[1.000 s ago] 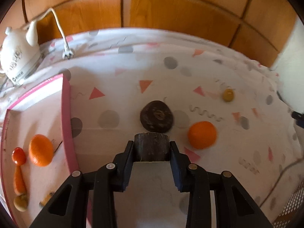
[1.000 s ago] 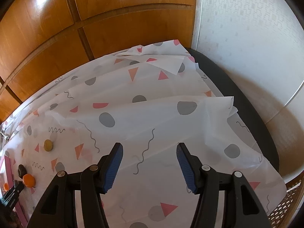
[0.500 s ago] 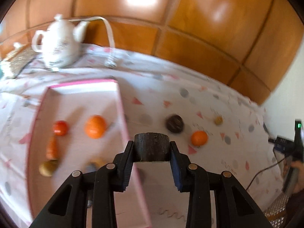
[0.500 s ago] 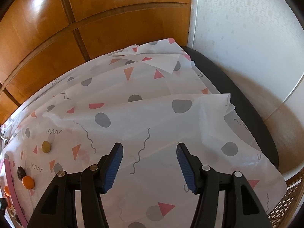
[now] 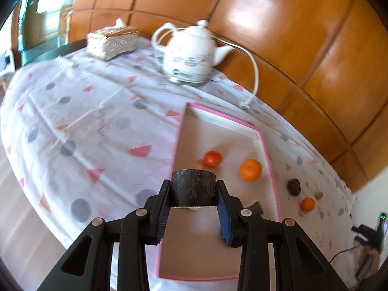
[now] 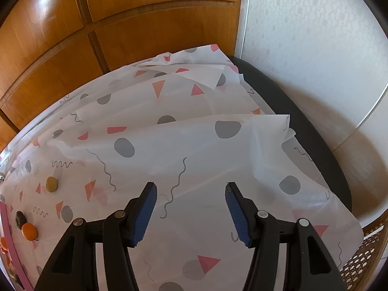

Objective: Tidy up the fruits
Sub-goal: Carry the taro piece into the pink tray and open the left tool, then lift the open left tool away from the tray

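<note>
My left gripper [image 5: 193, 203] is shut on a dark brown round fruit [image 5: 193, 190] and holds it above the pink-rimmed tray [image 5: 270, 167]. In the tray lie a red tomato [image 5: 212, 158] and an orange [image 5: 250, 169]. On the cloth to the right of the tray are a dark fruit [image 5: 294, 186], a small orange [image 5: 307, 204] and a small yellow-brown fruit [image 5: 319, 194]. My right gripper [image 6: 190, 212] is open and empty over the cloth. In its view, at far left, are the yellow-brown fruit [image 6: 52, 183], the dark fruit [image 6: 20, 217] and the orange [image 6: 29, 231].
A white electric kettle [image 5: 189, 55] with a cord stands behind the tray, and a tissue box [image 5: 112, 41] is further left. Wood panelling [image 6: 121, 24] backs the table. The patterned cloth [image 6: 194, 145] is folded and rumpled at the right, by a dark table edge [image 6: 303, 121].
My left gripper has swung left with the dark fruit, from over the loose fruits to above the tray. The right gripper has barely moved.
</note>
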Demonstrator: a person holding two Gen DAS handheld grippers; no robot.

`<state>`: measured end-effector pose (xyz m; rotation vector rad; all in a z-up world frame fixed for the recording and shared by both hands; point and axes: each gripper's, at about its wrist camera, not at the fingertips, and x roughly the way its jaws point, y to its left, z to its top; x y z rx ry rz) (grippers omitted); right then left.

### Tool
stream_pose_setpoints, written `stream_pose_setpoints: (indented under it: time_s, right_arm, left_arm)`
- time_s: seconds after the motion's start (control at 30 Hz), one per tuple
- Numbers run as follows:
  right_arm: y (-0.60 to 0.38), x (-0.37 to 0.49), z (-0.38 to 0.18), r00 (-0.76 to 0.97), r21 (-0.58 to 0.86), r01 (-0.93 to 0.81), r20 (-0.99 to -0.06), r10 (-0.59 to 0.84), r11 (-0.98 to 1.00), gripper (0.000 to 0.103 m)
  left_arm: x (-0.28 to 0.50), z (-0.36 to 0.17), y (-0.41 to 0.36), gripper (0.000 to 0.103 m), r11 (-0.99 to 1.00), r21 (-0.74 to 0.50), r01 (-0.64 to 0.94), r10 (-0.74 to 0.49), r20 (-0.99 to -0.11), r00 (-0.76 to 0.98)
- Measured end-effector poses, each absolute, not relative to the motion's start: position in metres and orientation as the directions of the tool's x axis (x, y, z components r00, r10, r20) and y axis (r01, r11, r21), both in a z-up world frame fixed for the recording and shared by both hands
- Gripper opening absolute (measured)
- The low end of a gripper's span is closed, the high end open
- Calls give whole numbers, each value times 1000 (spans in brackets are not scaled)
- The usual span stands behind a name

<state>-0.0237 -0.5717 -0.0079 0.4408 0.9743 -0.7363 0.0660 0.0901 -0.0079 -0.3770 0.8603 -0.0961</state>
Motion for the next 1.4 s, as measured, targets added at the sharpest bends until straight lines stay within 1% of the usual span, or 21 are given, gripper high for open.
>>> stream_pose_setpoints:
  time_s: [0.07, 0.17, 0.33, 0.47, 0.53, 0.63, 0.77, 0.93, 1.17, 1.2, 1.4]
  right_arm:
    - [-571, -23, -9, 350, 9, 729, -864, -361, 684, 59]
    - [-570, -22, -9, 348, 3, 725, -864, -363, 689, 59]
    - [-570, -22, -11, 342, 1, 725, -868, -359, 688, 59]
    - [-568, -21, -11, 347, 1, 719, -867, -358, 695, 59]
    - [-568, -21, -11, 350, 4, 716, -867, -355, 698, 59]
    - [-568, -20, -10, 353, 5, 714, -866, -353, 700, 59]
    - [-567, -20, -10, 354, 6, 711, -867, -350, 703, 59]
    - [-566, -19, -10, 354, 5, 709, -867, -350, 705, 59]
    - [-567, -19, -9, 359, 9, 711, -864, -352, 703, 59]
    - [-567, -19, -9, 361, 11, 710, -864, -351, 704, 59]
    - [-561, -16, -6, 392, 22, 683, -855, -341, 730, 59]
  left_arm:
    - [64, -13, 95, 36, 923, -377, -78, -241, -725, 645]
    - [69, -16, 86, 36, 908, -415, -51, -293, -719, 631]
    - [87, -12, 49, 36, 918, -396, 30, -327, -711, 622]
    - [109, -21, 28, 36, 934, -355, 45, -309, -737, 601]
    - [118, -29, 18, 36, 951, -307, 40, -271, -762, 588]
    - [120, -38, 13, 38, 962, -272, 25, -235, -779, 581]
    - [111, -35, 11, 39, 976, -218, 4, -177, -784, 595]
    - [93, -23, 17, 43, 977, -209, -34, -141, -765, 629]
    - [70, -2, 24, 46, 979, -199, -36, -123, -727, 675]
    - [67, 0, 25, 48, 980, -194, -37, -118, -724, 680]
    - [54, 5, 34, 51, 982, -185, -45, -103, -715, 692]
